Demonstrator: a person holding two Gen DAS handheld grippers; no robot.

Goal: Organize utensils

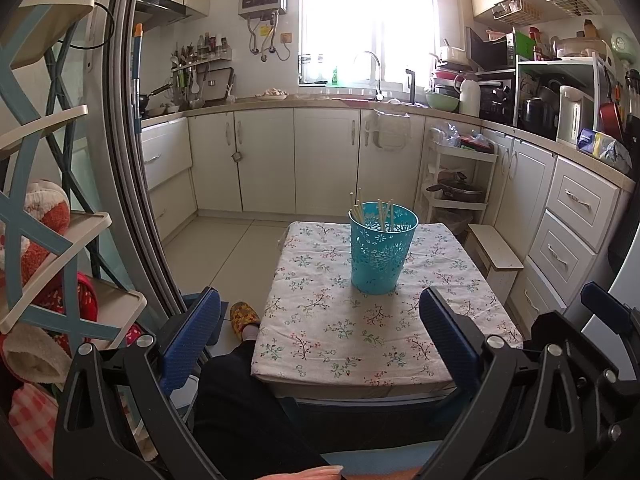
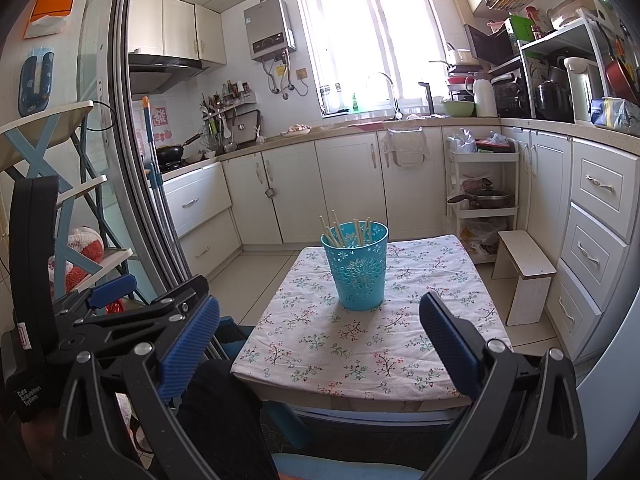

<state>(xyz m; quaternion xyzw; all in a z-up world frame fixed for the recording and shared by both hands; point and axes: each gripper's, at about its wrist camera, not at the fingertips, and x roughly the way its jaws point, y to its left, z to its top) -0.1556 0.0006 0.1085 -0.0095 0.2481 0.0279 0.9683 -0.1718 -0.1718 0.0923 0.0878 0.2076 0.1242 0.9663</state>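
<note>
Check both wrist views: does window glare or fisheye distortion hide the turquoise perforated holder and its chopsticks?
Left wrist view: window blown out, door frame bowed, yet turquoise perforated plastic holder and pale wooden chopsticks sharp. Right wrist view: same glare, holder evenly lit, floral tablecloth crisp.

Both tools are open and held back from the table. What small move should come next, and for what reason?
Probably none toward a utensil: the chopsticks already stand in the blue cup, and the flowered tablecloth shows nothing loose. The left tool and right tool are open and hold nothing. I would keep both back and check the result.
</note>
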